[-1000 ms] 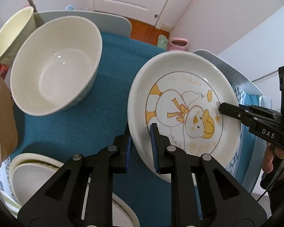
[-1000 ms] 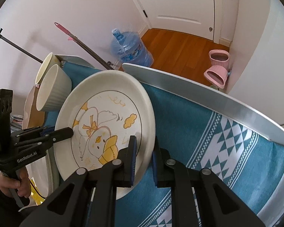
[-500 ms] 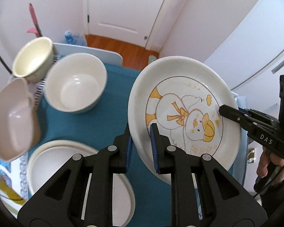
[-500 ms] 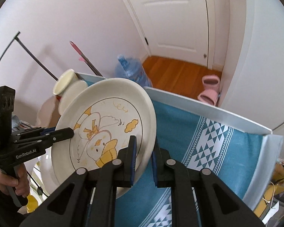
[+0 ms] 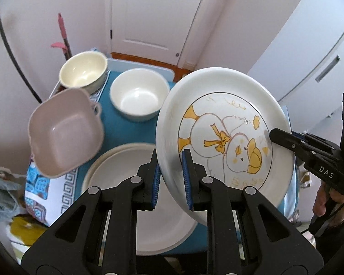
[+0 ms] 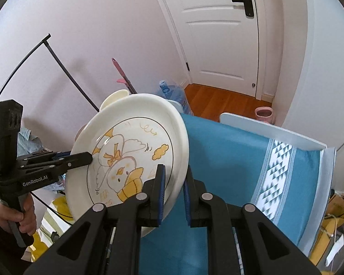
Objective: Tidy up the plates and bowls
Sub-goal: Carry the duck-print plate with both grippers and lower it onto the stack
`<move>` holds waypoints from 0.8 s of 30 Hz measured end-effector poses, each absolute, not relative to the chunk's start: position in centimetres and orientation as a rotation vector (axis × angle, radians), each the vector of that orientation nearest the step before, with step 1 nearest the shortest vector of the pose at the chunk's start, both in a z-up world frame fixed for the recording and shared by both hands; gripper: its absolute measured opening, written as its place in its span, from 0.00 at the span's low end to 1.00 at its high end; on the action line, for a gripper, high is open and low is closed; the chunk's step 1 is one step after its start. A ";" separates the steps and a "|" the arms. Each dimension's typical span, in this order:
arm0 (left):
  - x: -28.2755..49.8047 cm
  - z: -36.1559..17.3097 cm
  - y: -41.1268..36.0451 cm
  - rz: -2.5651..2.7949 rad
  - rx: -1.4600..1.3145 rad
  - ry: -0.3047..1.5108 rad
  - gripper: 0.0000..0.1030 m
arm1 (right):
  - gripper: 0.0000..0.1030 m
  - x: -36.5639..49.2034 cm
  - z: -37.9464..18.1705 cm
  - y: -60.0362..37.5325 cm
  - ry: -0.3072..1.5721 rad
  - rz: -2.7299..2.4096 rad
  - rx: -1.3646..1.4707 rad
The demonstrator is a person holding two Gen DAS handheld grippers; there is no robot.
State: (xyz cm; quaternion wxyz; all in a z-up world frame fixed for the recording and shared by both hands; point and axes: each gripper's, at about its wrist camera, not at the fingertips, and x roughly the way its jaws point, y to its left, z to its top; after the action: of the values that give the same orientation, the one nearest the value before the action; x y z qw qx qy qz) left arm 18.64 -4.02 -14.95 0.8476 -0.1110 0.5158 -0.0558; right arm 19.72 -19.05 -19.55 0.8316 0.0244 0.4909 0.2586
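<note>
plate [image 5: 224,123]: white, yellow duck drawing
tablecloth [image 6: 229,151]: teal, white triangle band
square bowl [image 5: 64,128]: pinkish-grey
round bowl [image 5: 140,96]: white

Both wrist views steeply downward, close on shared duck plate [image 5: 224,137] [image 6: 130,158] (opposite rims).

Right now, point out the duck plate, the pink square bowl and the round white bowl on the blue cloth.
duck plate [image 5: 224,137], left wrist view, on the painted centre.
pink square bowl [image 5: 64,133], left wrist view, on its inner floor.
round white bowl [image 5: 138,98], left wrist view, on its inner bottom.
</note>
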 end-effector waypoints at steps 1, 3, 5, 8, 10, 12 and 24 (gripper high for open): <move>18.4 -15.2 -3.3 -0.127 -0.234 1.094 0.15 | 0.13 19.1 -19.7 -18.4 1.042 0.538 0.058; 18.0 -16.2 -2.1 -0.140 -0.232 1.109 0.15 | 0.13 17.9 -20.2 -17.0 1.050 0.512 0.074; 17.7 -17.3 -0.6 -0.164 -0.221 1.132 0.15 | 0.13 17.0 -21.0 -16.0 1.065 0.477 0.097; 17.1 -18.7 0.5 -0.200 -0.195 1.153 0.15 | 0.13 15.6 -22.3 -14.6 1.081 0.437 0.117; 17.0 -19.9 1.1 -0.226 -0.181 1.176 0.15 | 0.13 14.7 -23.5 -13.8 1.099 0.409 0.129; 17.2 -21.2 1.5 -0.254 -0.157 1.191 0.15 | 0.13 13.8 -24.6 -13.2 1.109 0.375 0.143; 17.8 -26.2 1.8 -0.365 0.023 1.252 0.15 | 0.13 10.5 -28.4 -11.4 1.118 0.220 0.183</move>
State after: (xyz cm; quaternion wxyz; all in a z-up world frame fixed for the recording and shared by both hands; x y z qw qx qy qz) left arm 17.82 1.82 -26.19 0.7948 0.0105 0.5825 -0.1698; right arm 10.48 -11.43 -28.35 0.8380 0.0865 0.5287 0.1039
